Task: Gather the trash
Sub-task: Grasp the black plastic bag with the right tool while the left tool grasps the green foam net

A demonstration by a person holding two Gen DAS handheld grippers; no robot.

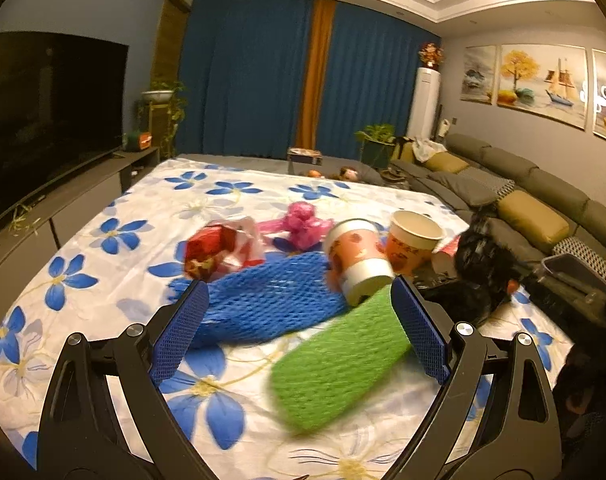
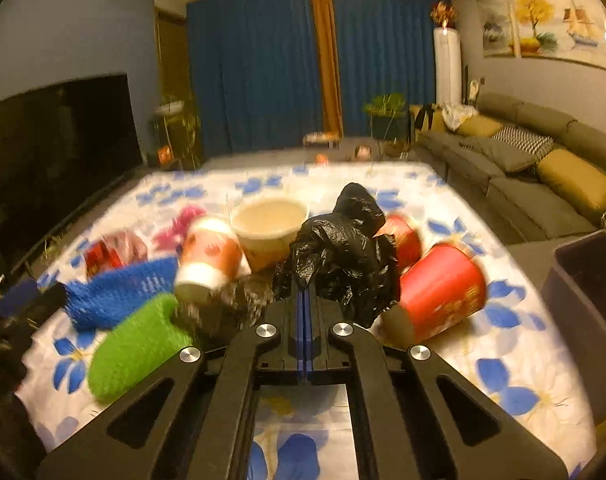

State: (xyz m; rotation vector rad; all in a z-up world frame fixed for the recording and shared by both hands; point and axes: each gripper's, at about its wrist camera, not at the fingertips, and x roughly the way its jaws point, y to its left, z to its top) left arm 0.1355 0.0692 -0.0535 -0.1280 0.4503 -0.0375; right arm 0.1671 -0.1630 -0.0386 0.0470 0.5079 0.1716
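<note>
Trash lies on a flower-print tablecloth point(image 1: 103, 280). My left gripper point(image 1: 299, 286) is open wide, its fingers standing either side of a blue foam net point(image 1: 271, 300) and a green foam net point(image 1: 335, 364). A tipped paper cup point(image 1: 359, 260) lies just past its right fingertip. My right gripper point(image 2: 305, 292) is shut on a corner of a crumpled black plastic bag point(image 2: 343, 252), which stands up from the cloth. In the right wrist view the green net point(image 2: 135, 348), blue net point(image 2: 119, 296) and tipped cup point(image 2: 211, 256) lie to the left.
An upright paper bowl point(image 2: 269, 226) stands behind the bag, and a red cup point(image 2: 439, 292) lies on its side to the right. A pink wrapper point(image 1: 303, 220) and a red packet point(image 1: 215, 248) lie further back. A dark bin point(image 2: 587, 280) stands at the table's right, with a sofa point(image 2: 523, 168) beyond it.
</note>
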